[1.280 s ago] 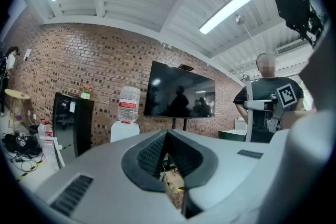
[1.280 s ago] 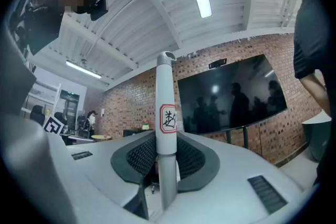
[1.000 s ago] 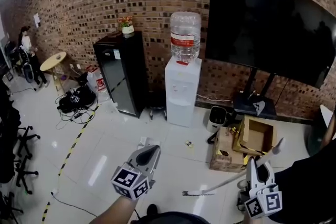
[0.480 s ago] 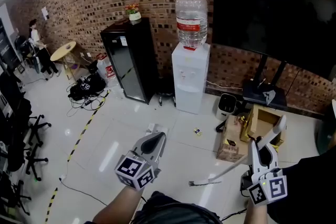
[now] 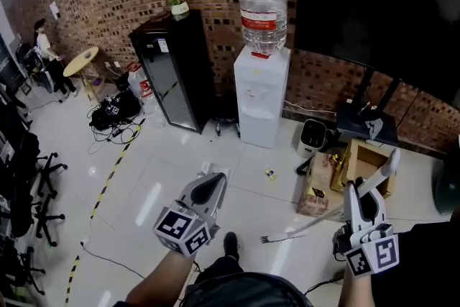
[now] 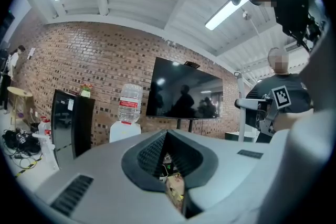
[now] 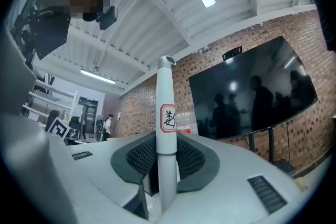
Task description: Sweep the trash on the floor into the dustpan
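While my right gripper (image 5: pixel 359 192) clamps the broom handle (image 7: pixel 167 113) and my left gripper (image 5: pixel 213 184) is closed empty, the trash (image 5: pixel 269 173) lies unswept; I see no dustpan.

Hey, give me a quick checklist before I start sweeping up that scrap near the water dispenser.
1. Broom grip: ok. The right gripper is shut on the broom handle.
2. Trash located: ok. A small scrap lies on the floor in front of the water dispenser.
3. Broom head behind the scrap: ok. It sits nearer you than the scrap.
4. Broom head touching the floor: cannot tell.
5. Dustpan in hand: not ok. The left gripper is shut with nothing between its jaws.
6. Dustpan located: cannot tell. None is clearly in view.
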`<state>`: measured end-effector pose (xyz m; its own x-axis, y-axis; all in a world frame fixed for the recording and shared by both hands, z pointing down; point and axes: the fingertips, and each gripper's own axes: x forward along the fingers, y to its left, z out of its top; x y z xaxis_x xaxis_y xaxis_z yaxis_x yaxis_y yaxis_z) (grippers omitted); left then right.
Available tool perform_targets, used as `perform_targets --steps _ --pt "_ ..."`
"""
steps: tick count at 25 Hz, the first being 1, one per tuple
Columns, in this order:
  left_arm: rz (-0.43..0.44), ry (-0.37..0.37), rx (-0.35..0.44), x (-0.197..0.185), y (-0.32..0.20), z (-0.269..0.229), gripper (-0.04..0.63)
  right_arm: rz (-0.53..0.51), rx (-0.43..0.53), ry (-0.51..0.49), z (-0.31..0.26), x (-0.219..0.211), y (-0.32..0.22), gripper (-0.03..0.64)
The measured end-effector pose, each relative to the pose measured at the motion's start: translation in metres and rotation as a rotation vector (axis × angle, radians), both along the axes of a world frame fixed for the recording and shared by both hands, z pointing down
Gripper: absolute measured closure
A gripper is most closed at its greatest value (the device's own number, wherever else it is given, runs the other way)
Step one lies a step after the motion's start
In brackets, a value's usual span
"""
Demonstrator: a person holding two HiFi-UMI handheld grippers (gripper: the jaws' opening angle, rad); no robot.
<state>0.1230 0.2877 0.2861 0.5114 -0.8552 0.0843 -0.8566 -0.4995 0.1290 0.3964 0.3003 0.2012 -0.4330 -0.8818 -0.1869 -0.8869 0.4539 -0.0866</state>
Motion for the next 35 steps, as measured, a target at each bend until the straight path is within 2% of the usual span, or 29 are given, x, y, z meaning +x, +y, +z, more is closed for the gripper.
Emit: perform_targets --steps 8,12,17,21,24,31,35 --pt "0.052 -0.001 -0.015 -0.048 -0.111 0.005 0.589 0.059 -0.004 0.010 0.008 -0.035 -0.096 0.511" --pt "0.085 0.017 -0.015 -0.075 -0.163 0.009 0.589 0.084 0.009 -0.032 0.016 -0.058 -0.145 0.509" --pt "0.107 0.057 0.018 -0.095 -0.220 0.008 0.589 0.129 0.006 -0.009 0.026 -0.078 -0.208 0.511" --pt "0.057 0.044 0.025 -0.106 -0.257 0.018 0.589 0.108 0.009 -0.010 0.040 -0.086 -0.252 0.511" --pt "0.014 0.042 -0.002 -0.115 -0.282 0.032 0.589 0.087 -0.015 0.002 0.055 -0.091 -0.288 0.511" --pt "-0.091 0.025 -0.037 -0.094 -0.347 0.053 0.589 -0.066 -0.070 0.033 0.096 -0.092 -0.370 0.511" --pt "-0.116 -0.005 -0.057 -0.062 -0.386 0.058 0.589 -0.125 -0.088 0.032 0.112 -0.067 -0.418 0.511"
